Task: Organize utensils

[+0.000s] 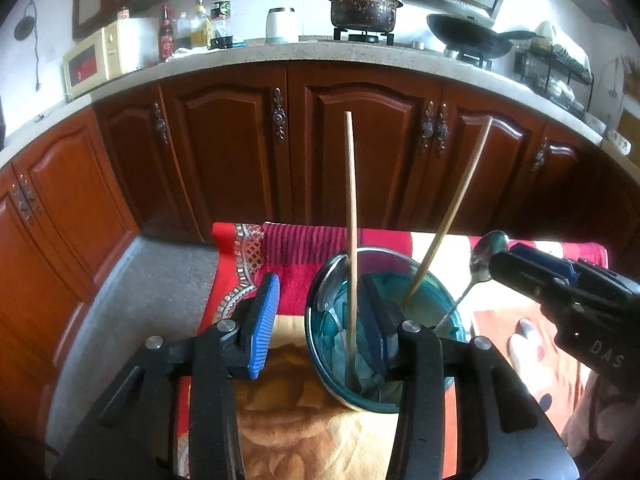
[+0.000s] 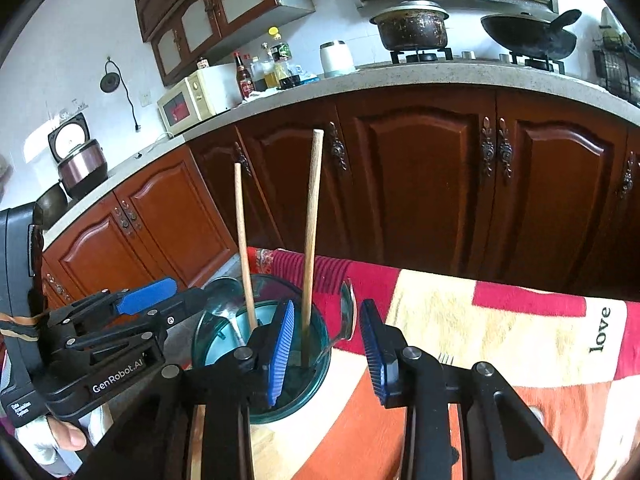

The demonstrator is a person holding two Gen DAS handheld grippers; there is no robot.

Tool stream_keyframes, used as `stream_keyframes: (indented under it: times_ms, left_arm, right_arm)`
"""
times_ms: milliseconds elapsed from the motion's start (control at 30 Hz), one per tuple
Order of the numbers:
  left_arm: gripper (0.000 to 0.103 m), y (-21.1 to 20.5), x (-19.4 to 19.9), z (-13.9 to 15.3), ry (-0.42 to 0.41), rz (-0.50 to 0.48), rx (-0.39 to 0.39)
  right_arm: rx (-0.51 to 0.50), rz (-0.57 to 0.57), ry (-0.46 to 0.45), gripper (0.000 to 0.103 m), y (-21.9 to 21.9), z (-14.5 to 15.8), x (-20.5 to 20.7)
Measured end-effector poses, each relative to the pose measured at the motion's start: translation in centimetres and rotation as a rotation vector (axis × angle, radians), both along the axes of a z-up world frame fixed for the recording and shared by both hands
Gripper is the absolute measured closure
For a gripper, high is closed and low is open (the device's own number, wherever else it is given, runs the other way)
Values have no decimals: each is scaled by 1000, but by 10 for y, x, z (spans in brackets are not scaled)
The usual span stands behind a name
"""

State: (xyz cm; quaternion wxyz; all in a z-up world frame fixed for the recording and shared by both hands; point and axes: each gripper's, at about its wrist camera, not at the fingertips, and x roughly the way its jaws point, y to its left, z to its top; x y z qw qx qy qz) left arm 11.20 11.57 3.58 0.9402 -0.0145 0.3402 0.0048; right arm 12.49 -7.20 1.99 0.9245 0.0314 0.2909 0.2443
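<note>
— Both black two-finger grippers with blue ribbed pads sat over the table; the left gripper point(image 1: 320, 326) was spread wide, one finger outside the teal translucent glass bowl point(image 1: 448, 320) and the other finger down inside it; its pads gripped nothing.

— And the right gripper point(image 2: 326, 354)?

— Spread as well; its left finger stood at the bowl's near rim, its right finger out over the cloth; the bowl's wall and a metal spoon bowl point(image 2: 347, 308) showed in the gap, and I could not tell whether either pad touched them.

— What lay beneath?

— A patchwork cloth of red, cream and orange with the word "love" point(image 2: 500, 320) covered the table; behind it ran dark red-brown wooden cabinet doors point(image 1: 236, 152) under a pale speckled stone counter point(image 1: 240, 54).

— Where were the utensils?

— In the teal bowl; two long pale wooden chopsticks point(image 1: 351, 216) stood in it, one nearly upright, the other leaning to the right; a shiny metal spoon point(image 1: 486, 258) leaned on the right rim, handle down inside, its head up beside the right gripper's fingers; another metal spoon point(image 2: 230, 316) lay against the left inner wall; fork tines point(image 2: 445, 358) peeked out on the cloth just behind the right gripper's right finger.
</note>
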Motion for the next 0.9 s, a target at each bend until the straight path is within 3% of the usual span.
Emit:
stream_keyframes:
  times_ms: [533, 900]
  left_arm:
    - [60, -42, -53, 22, -22, -49, -3]
    - [60, -89, -72, 12, 20, -146, -31]
  right_arm:
    - [-52, -72, -50, 65, -34, 13, -64]
    - [-54, -159, -6, 63, -97, 0, -93]
